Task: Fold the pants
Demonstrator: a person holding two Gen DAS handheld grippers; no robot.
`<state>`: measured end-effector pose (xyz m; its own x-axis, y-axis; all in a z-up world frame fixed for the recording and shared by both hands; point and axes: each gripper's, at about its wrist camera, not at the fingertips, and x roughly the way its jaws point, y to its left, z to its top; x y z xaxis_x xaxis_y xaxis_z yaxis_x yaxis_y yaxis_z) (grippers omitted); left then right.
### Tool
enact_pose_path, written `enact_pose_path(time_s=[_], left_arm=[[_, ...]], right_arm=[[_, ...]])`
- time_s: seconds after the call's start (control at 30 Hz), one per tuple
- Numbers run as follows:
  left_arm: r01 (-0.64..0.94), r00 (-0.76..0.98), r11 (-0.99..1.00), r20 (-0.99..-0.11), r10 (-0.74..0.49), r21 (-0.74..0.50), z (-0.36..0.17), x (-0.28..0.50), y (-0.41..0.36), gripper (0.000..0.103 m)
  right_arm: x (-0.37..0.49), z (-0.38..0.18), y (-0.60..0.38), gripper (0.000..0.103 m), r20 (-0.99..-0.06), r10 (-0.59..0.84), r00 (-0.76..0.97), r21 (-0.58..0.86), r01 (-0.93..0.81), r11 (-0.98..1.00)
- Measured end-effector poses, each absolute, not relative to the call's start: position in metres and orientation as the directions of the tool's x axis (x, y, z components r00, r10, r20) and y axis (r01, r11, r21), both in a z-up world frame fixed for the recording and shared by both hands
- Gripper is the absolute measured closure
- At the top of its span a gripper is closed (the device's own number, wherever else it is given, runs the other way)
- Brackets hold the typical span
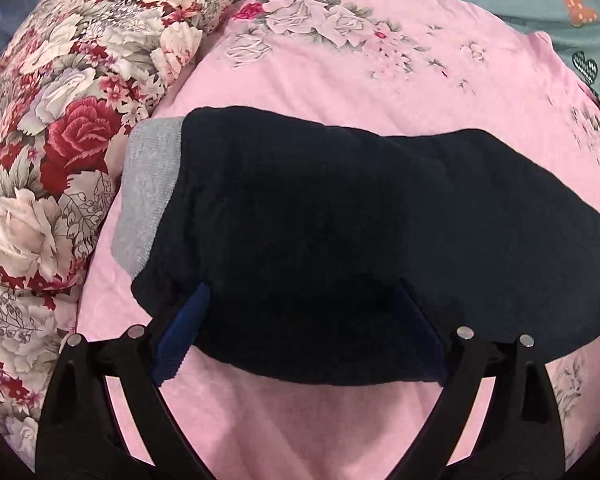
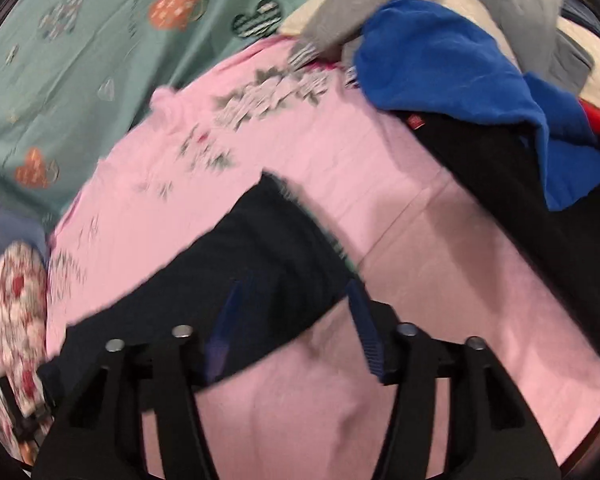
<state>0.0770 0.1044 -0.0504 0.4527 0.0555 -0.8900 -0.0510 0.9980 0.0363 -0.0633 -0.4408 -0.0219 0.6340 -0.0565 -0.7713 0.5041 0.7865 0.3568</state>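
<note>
Both of my fingers on the left gripper are standing spread wide, one on each side of the near edge of the pants, and I am not pinching anything; the dark cloth is lying slack between them. On the right gripper my fingers are spread partway, with the narrow end of the pants reaching in between them, and nothing looks pressed, though that view is blurred. The pants are lying folded into a thick dark bundle on the pink blanket, ahead of my left fingers, with a grey cuff poking out beyond my left fingertip. I am judging the cloth as soft, fleecy, light and limp, so it will sag and slide apart unless I am taking several layers at once near a folded edge. Beyond the cuff, the flowered pillow is crowding that side. Beyond my right fingers, a heap with a blue garment is closing off the far right. Open pink blanket is lying beneath and just behind my fingers.
</note>
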Motion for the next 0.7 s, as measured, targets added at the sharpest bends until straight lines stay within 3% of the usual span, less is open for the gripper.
enact_pose_path(time_s=[0.13,0.43,0.5,0.6,0.63,0.7], left_arm=[[-0.056,0.435,0.998,-0.900,0.027,0.003,-0.063,0.092,0.109,0.005],[-0.087,0.430,0.994,-0.902,-0.020,-0.063,-0.045,0.088,0.114,0.004],[-0.050,0.475,0.995,-0.878,-0.055,-0.090,-0.032,0.081,0.106,0.004],[0.047,0.463,0.991,-0.876,-0.136,-0.129,-0.034,0.082,0.083,0.004],[0.057,0.436,0.989,-0.887,-0.149,-0.138,-0.042,0.087,0.080,0.004],[0.026,0.393,0.993,-0.913,-0.114,-0.113,-0.059,0.094,0.074,0.004]], right_arm=[[-0.068,-0.045,-0.438,0.039,-0.814,0.038,0.579,0.397,0.508,0.765],[-0.040,-0.056,-0.449,0.034,-0.731,0.042,0.682,0.491,0.482,0.726],[-0.032,-0.059,-0.456,0.044,-0.712,0.071,0.698,0.538,0.478,0.694],[-0.026,-0.066,-0.464,0.068,-0.696,0.077,0.713,0.571,0.486,0.661],[-0.024,-0.069,-0.467,0.085,-0.695,0.083,0.714,0.583,0.492,0.647],[-0.024,-0.072,-0.469,0.090,-0.687,0.113,0.718,0.625,0.503,0.597]])
